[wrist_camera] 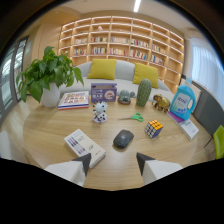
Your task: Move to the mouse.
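Observation:
A dark grey computer mouse (123,139) lies on the round wooden table (55,125), a short way ahead of my fingers and roughly centred between them. My gripper (114,163) is open, with nothing between its two dark fingertips (85,161). The left fingertip overlaps the near corner of a white booklet (84,145).
Beyond the mouse lie green-handled scissors (132,118), a Rubik's cube (153,128), a black-and-white toy figure (100,112), a purple box (103,93) and a cactus ornament (143,92). A potted plant (47,77) stands left; a blue detergent bottle (182,101) stands right. Bookshelves fill the back wall.

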The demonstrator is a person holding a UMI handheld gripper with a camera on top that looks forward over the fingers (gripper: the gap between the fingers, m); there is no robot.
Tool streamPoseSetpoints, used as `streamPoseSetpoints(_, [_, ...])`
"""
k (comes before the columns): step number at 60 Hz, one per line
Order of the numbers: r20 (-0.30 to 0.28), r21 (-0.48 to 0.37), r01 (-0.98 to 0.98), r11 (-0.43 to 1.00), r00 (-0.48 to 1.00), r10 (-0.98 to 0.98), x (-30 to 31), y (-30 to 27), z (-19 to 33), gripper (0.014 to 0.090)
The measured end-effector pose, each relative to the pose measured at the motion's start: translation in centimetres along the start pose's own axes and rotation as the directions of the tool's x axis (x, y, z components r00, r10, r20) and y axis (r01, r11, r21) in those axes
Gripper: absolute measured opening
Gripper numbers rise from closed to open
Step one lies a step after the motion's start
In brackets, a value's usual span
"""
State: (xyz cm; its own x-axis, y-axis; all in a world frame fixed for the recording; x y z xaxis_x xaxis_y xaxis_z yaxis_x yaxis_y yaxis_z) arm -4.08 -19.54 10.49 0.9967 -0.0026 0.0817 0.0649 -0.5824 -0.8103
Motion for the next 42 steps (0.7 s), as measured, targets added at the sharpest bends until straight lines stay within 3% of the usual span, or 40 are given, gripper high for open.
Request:
streamPoseSetpoints(22, [-0.033,-0.022,0.031,0.999,0.999,-0.032,3.2,2.1,-0.1,0.0863])
streamPoseSetpoints(42, [-0.033,-0.021,0.01,1.0,0.999,-0.01,6.2,1.2,5.4,0.0865])
